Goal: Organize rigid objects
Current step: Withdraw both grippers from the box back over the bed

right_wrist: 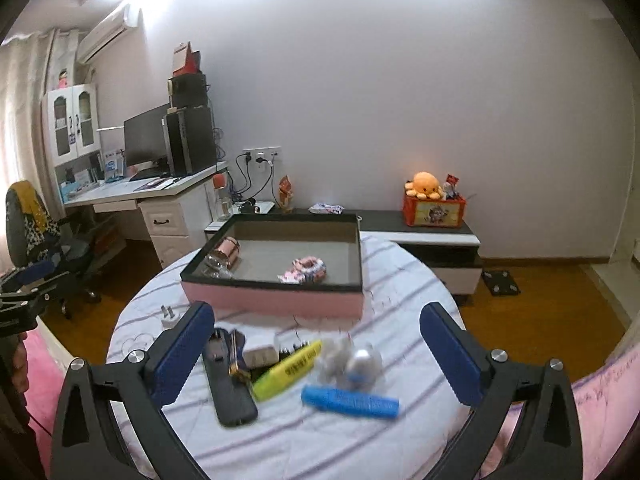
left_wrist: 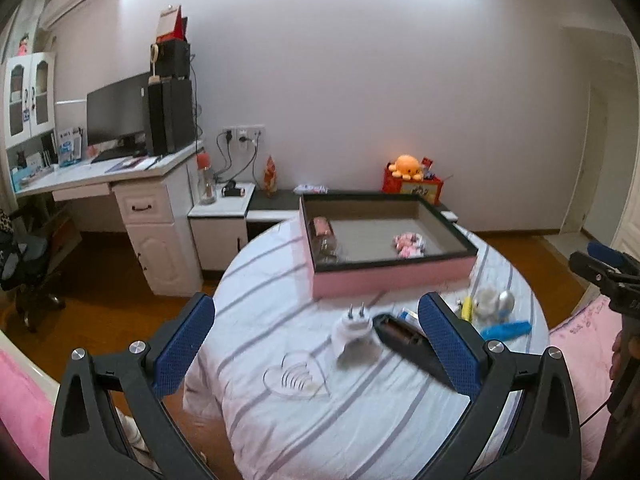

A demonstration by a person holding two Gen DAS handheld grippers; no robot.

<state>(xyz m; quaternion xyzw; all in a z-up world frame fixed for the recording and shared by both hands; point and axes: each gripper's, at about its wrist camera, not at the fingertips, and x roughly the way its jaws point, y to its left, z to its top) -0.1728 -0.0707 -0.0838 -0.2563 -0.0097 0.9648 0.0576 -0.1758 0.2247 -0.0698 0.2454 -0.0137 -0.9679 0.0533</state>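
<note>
While both grippers, left (left_wrist: pixel 316 344) and right (right_wrist: pixel 316 354), gape empty, a smooth white plug (left_wrist: pixel 354 330) lies on the striped quilt (left_wrist: pixel 360 420) beside a flat black remote (left_wrist: pixel 408 342).

My left tool (left_wrist: pixel 316 344) hangs with its blue pads spread wide above the striped bed (left_wrist: pixel 280 420). Between the pads lie a white plug adapter (left_wrist: pixel 354 330), prongs up, and a black remote (left_wrist: pixel 404 338). Beyond them sits the pink tray (left_wrist: pixel 384 278), holding a glass jar (left_wrist: pixel 324 236) and pink candies (left_wrist: pixel 408 244).
</note>
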